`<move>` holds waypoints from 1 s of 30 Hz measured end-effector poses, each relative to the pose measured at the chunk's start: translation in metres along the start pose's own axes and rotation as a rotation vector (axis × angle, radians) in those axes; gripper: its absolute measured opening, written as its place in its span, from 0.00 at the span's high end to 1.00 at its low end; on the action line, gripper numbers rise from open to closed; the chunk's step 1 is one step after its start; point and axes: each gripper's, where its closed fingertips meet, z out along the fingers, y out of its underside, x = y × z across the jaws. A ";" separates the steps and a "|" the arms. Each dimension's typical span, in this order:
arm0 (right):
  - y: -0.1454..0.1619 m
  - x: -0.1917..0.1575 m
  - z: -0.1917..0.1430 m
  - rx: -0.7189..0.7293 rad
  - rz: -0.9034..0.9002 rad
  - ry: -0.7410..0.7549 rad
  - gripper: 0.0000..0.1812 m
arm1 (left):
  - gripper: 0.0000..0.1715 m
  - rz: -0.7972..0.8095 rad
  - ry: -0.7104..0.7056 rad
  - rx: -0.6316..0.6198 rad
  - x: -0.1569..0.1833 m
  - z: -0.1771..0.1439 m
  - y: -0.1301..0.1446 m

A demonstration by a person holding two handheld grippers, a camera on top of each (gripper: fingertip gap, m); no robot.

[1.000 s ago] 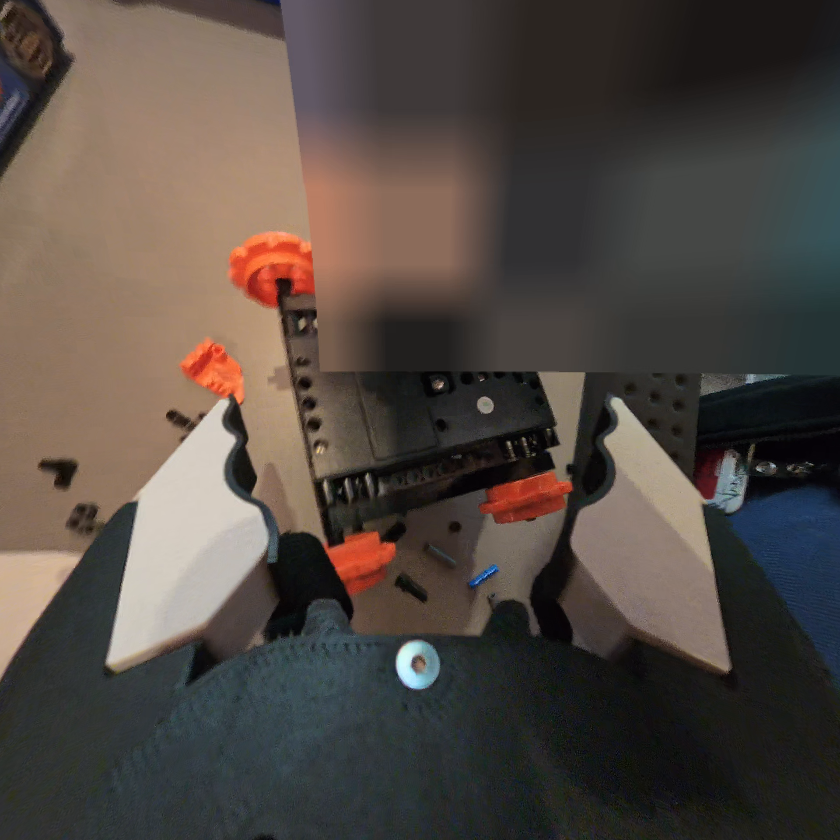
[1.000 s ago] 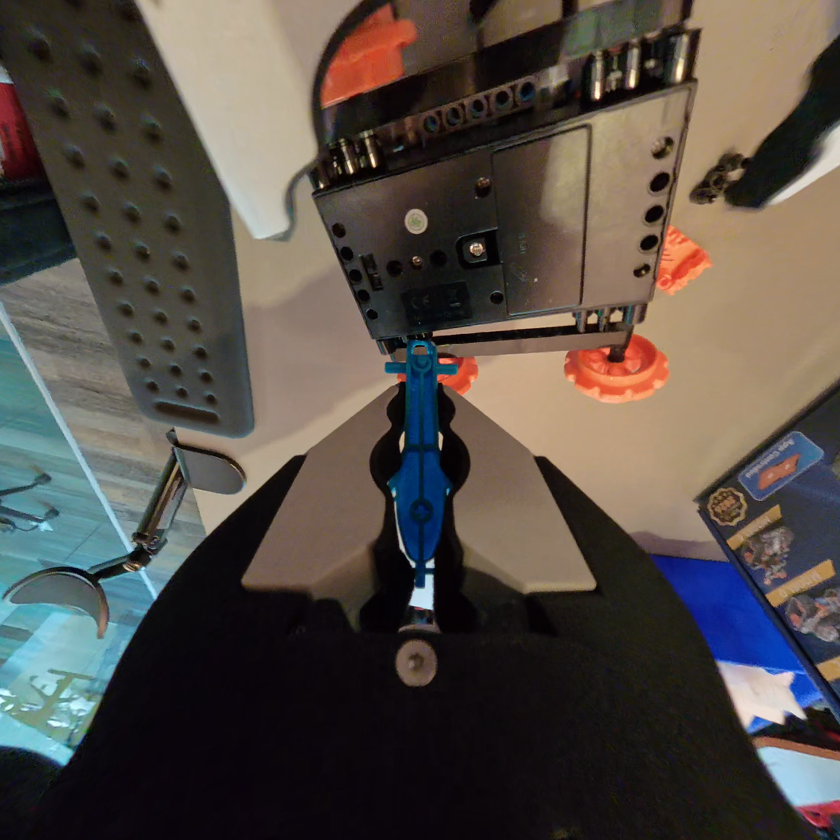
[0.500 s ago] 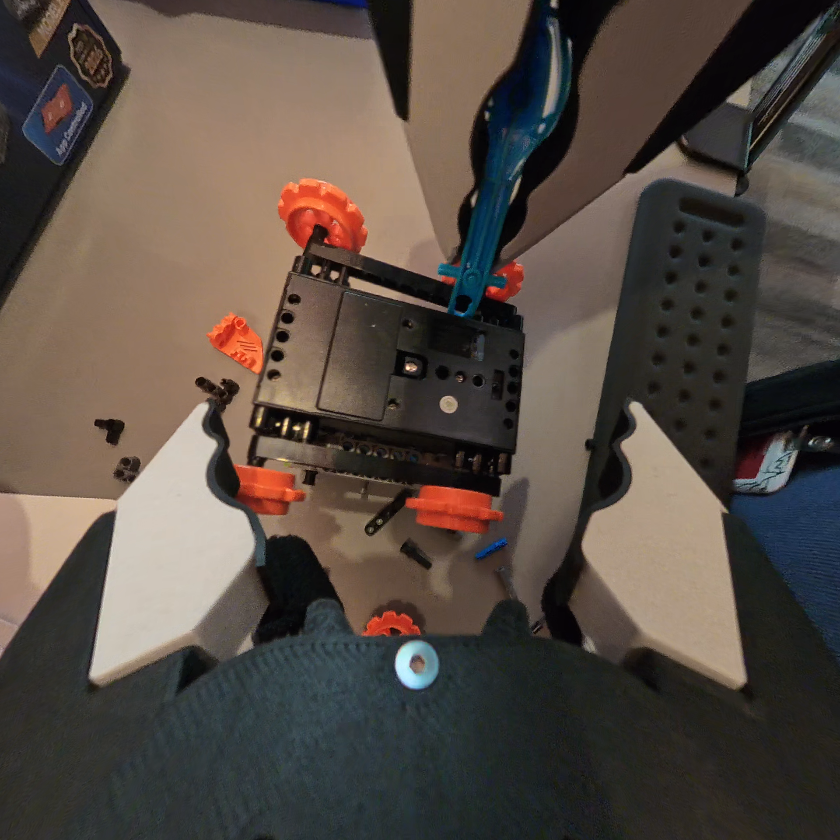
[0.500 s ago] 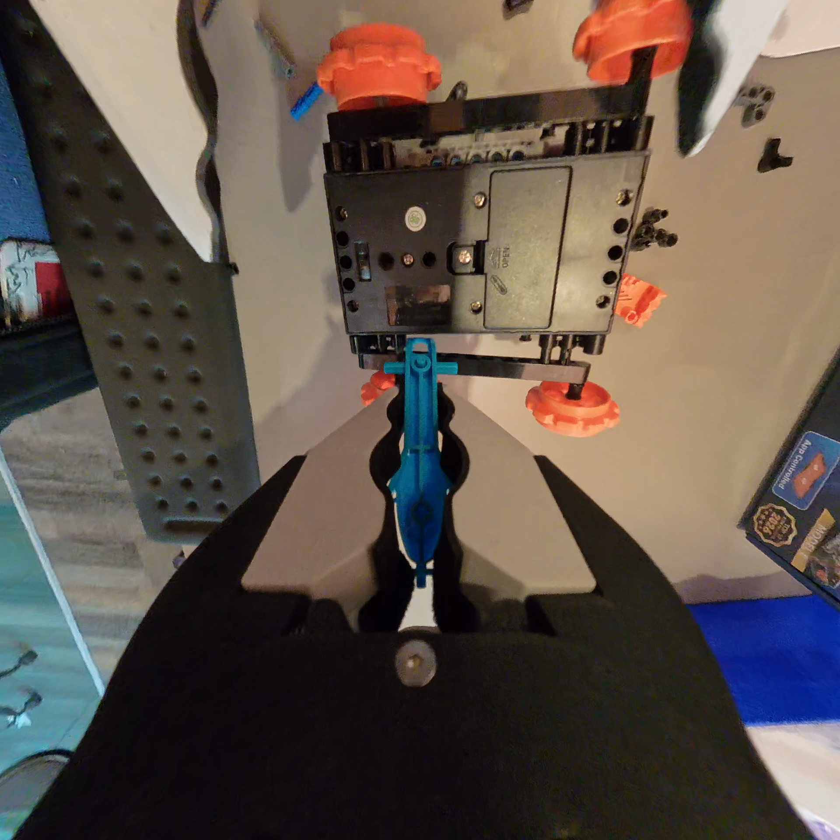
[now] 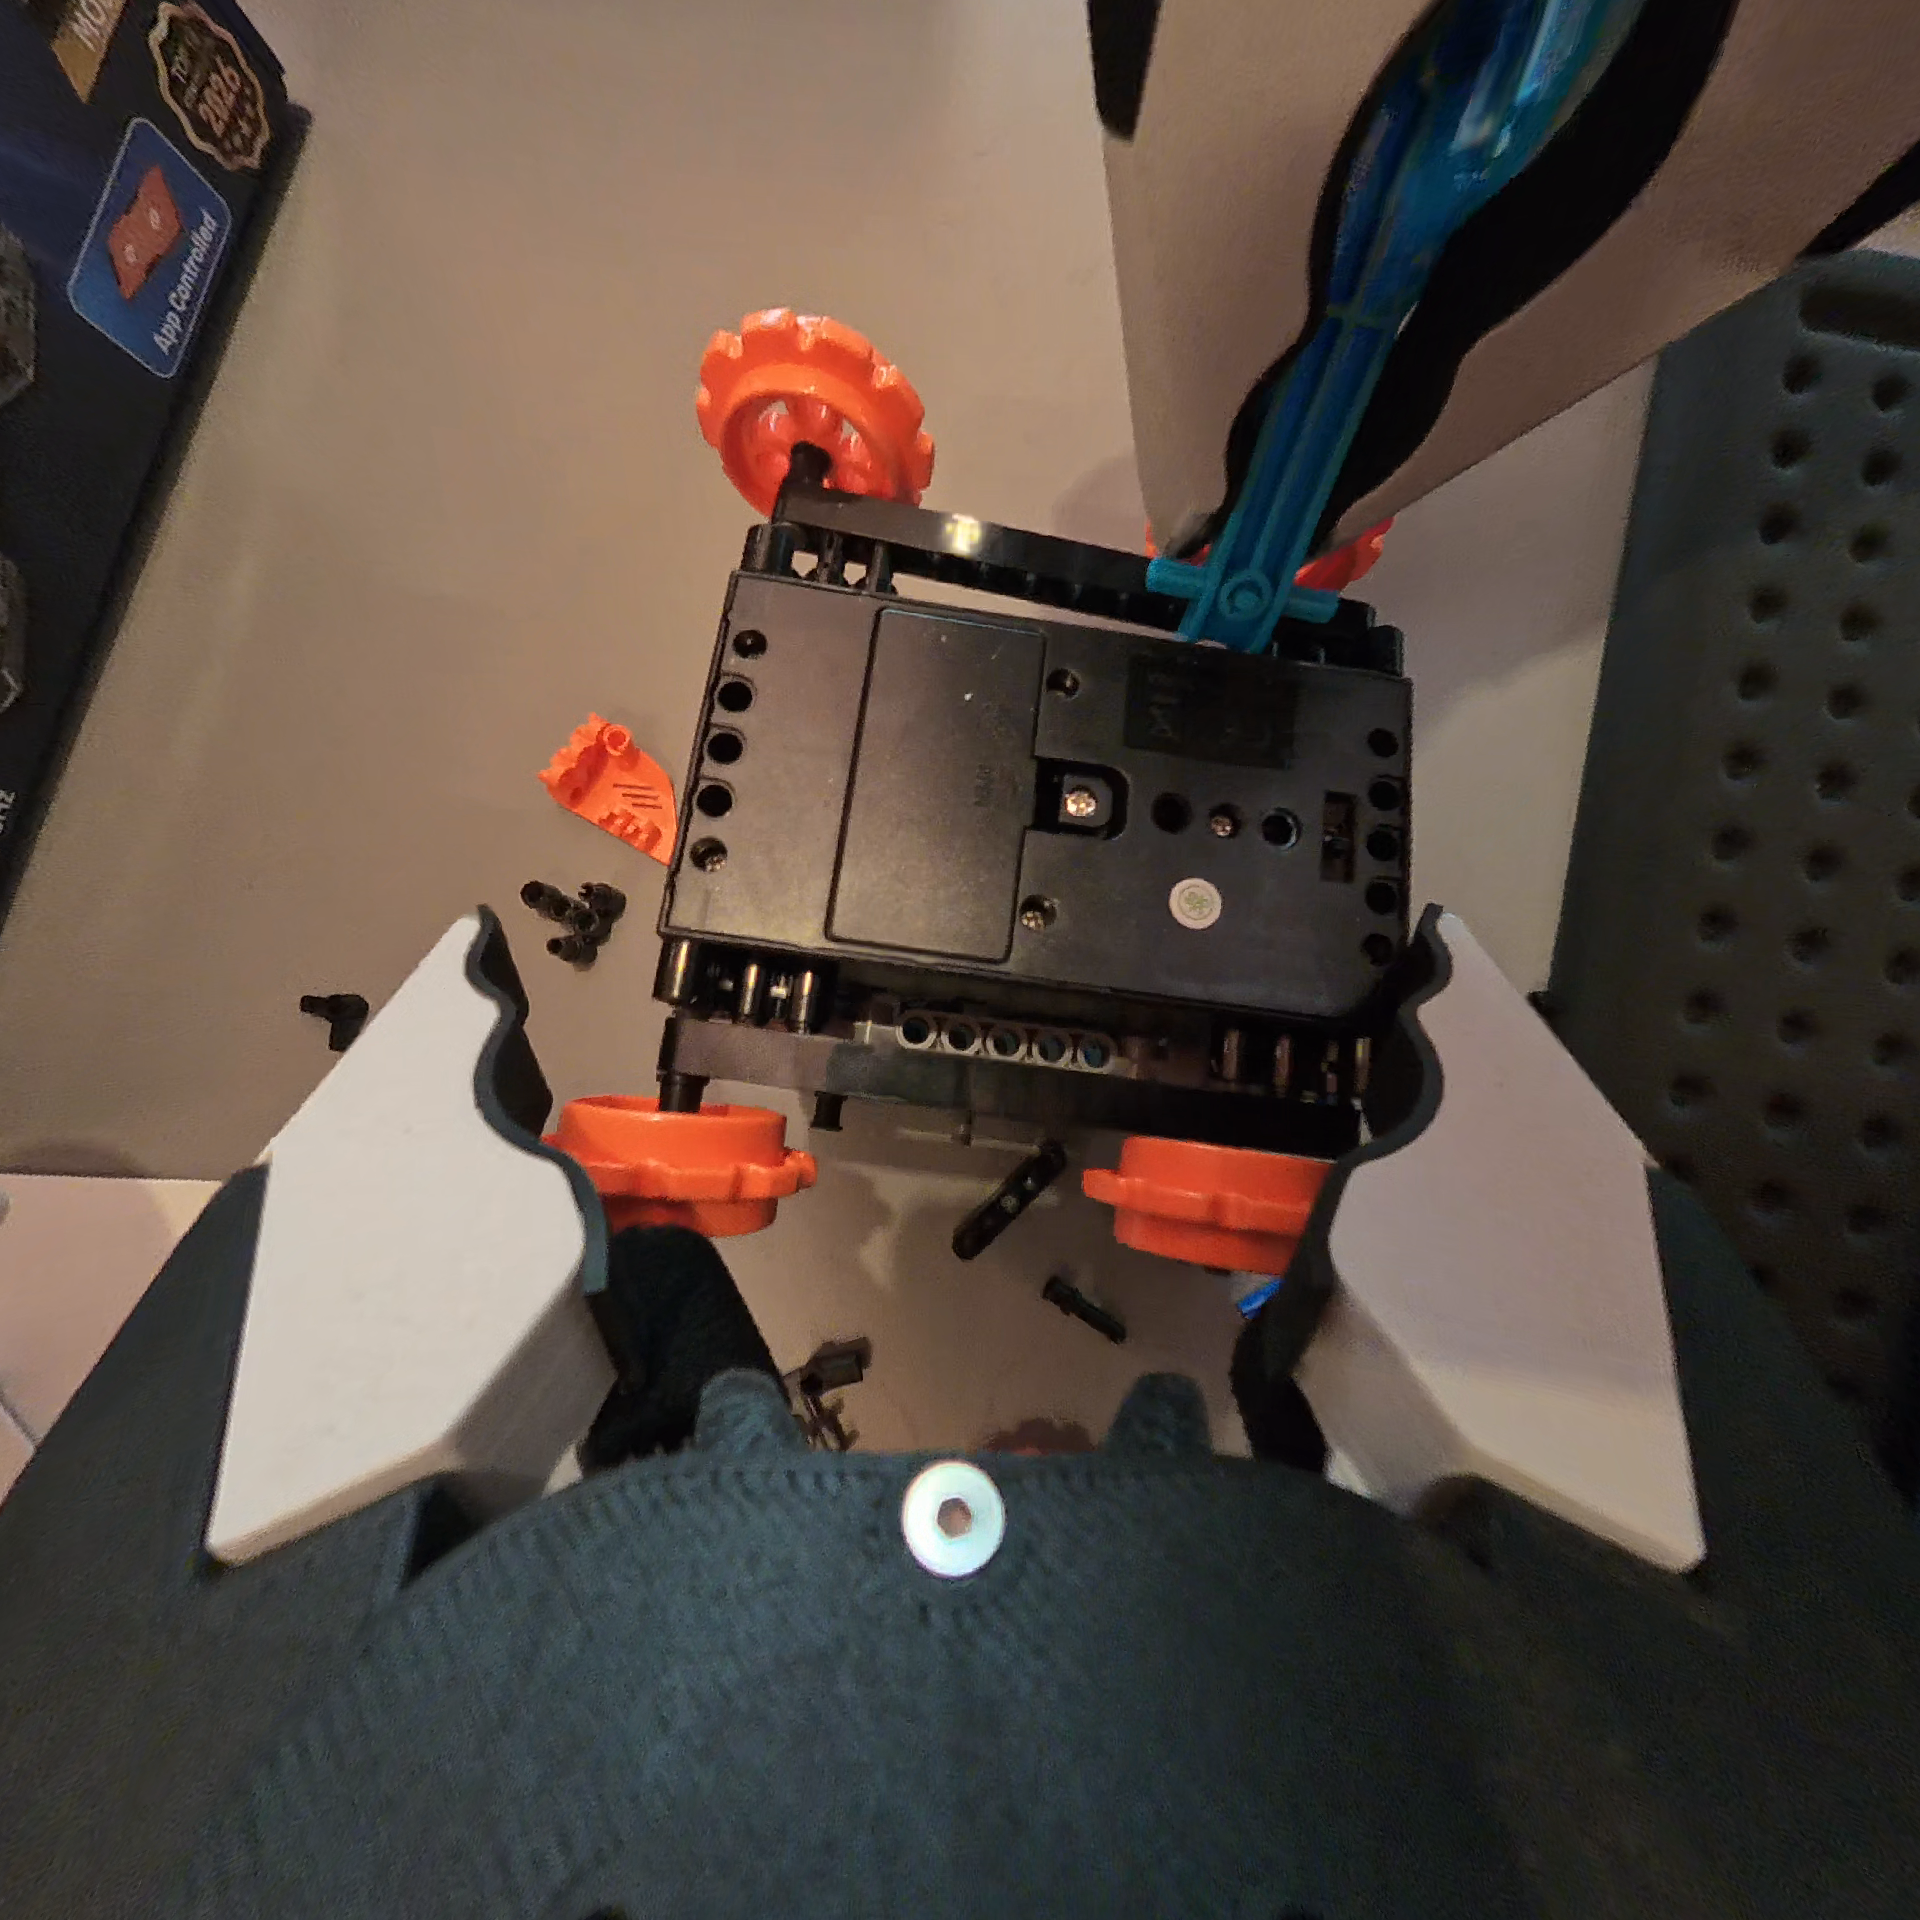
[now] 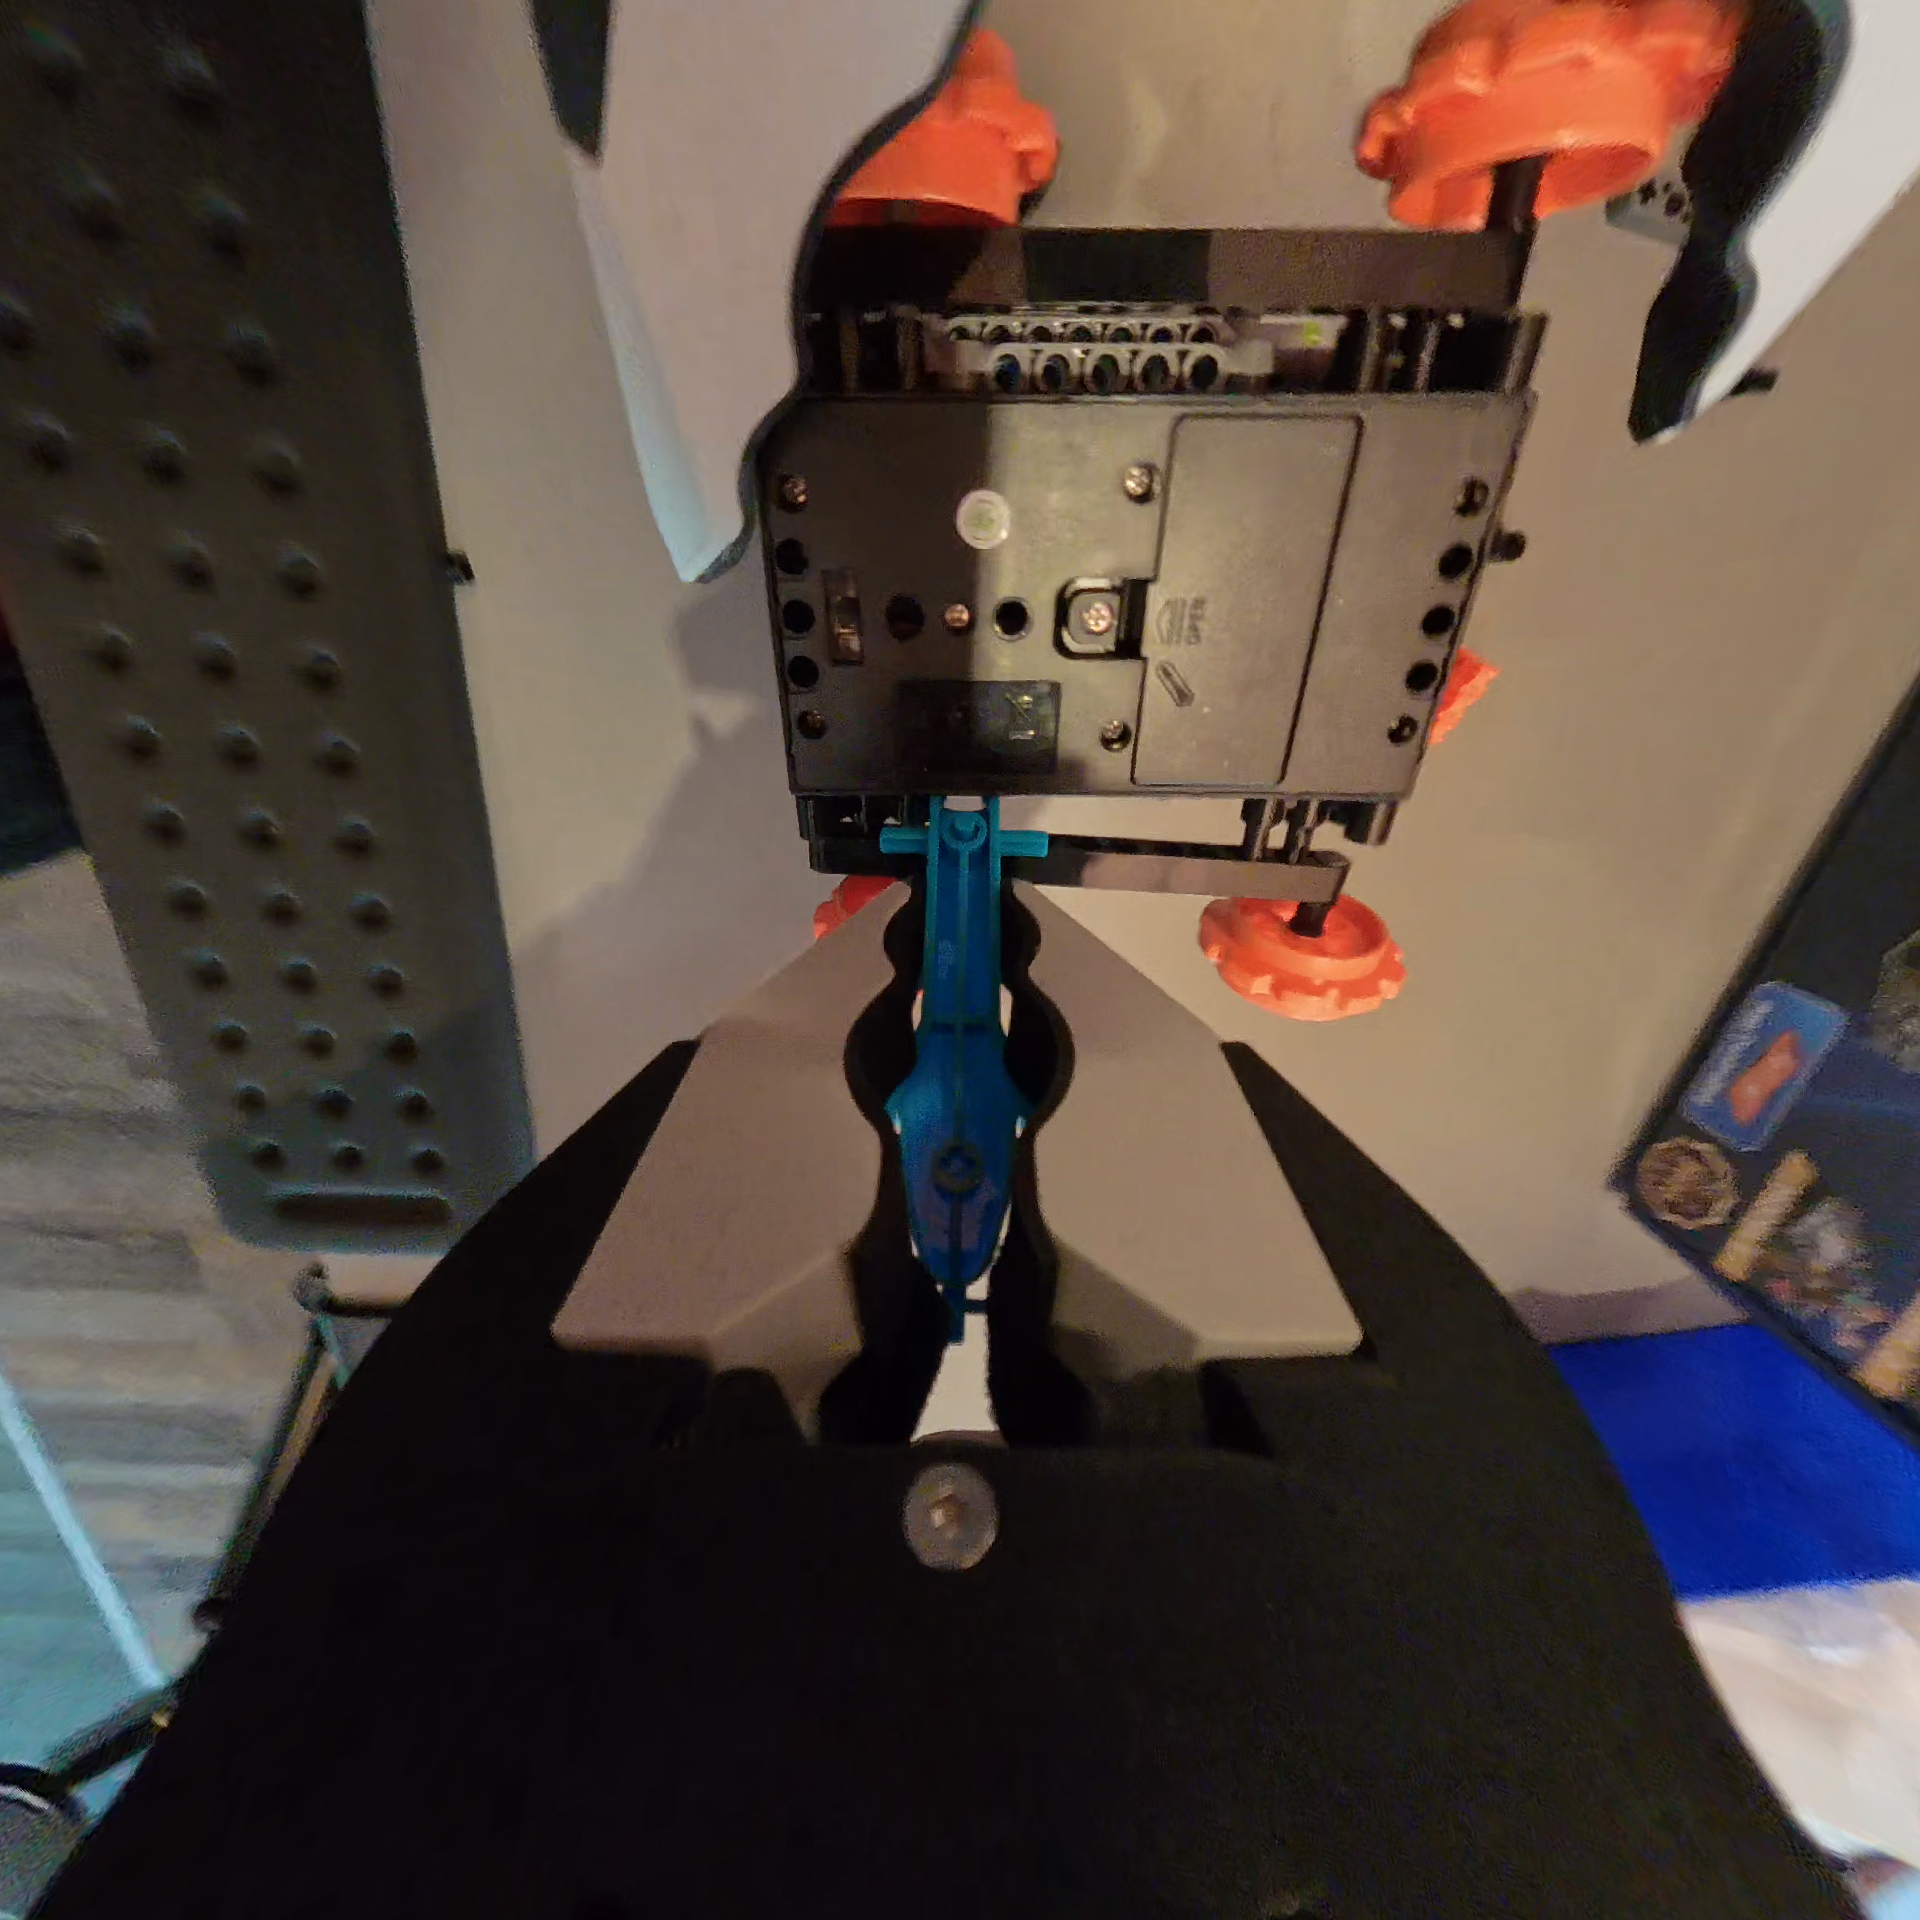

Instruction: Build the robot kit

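Observation:
A black brick-built vehicle chassis with orange wheels lies underside up on a pale table. My left gripper is open, its fingers either side of the chassis's near edge; the right fingertip touches or nearly touches the chassis corner. My right gripper is shut on a blue brick-separator tool, whose tip rests on the black beam at the chassis edge. The tool and right gripper also show at the top of the left wrist view. The chassis fills the middle of the right wrist view.
Loose black pins and an orange piece lie left of the chassis; more black pins lie near my left gripper. A grey perforated plate lies to the right. A dark printed box sits at the far left. The tips of one gripper are about 7 cm away from the tips of the other.
My left gripper has moved in closer, its fingers now flanking the chassis's near edge. My right gripper keeps the blue tool's tip at the far beam.

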 end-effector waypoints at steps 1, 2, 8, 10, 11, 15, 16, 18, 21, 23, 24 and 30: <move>0.000 0.001 0.000 -0.017 -0.047 0.015 0.96 | 0.09 0.003 0.007 0.002 -0.001 0.000 -0.001; -0.001 0.001 -0.001 -0.025 -0.087 0.020 0.96 | 0.09 0.020 0.019 -0.003 -0.001 0.000 0.000; 0.000 0.006 -0.001 -0.055 -0.229 0.015 0.95 | 0.11 0.060 0.078 0.019 -0.005 0.001 -0.006; 0.001 0.008 -0.002 -0.052 -0.220 0.004 0.95 | 0.13 0.076 0.091 0.033 -0.008 -0.001 -0.009; 0.001 0.010 -0.005 -0.047 -0.216 0.005 0.95 | 0.18 0.102 0.094 0.044 -0.009 -0.003 -0.010; 0.004 0.018 -0.012 -0.057 -0.201 0.007 0.95 | 0.29 0.128 0.124 0.066 -0.009 -0.003 -0.012; 0.006 0.017 -0.010 -0.056 -0.195 -0.009 0.95 | 0.29 0.144 0.118 0.061 -0.008 -0.003 -0.013; 0.006 0.016 -0.007 -0.035 -0.181 -0.030 0.95 | 0.29 0.167 0.119 0.053 -0.007 -0.003 -0.014; 0.003 0.012 -0.006 0.025 -0.176 -0.052 0.95 | 0.29 0.201 0.138 0.042 -0.007 -0.004 -0.012; 0.001 0.008 -0.006 0.050 -0.195 -0.068 0.95 | 0.29 0.243 0.160 0.040 -0.007 -0.004 -0.011; 0.000 0.007 -0.005 0.052 -0.214 -0.066 0.95 | 0.29 0.255 0.173 0.043 -0.006 -0.004 -0.011; -0.005 0.001 -0.004 0.074 -0.326 -0.080 0.95 | 0.29 0.338 0.240 0.042 -0.007 -0.003 -0.012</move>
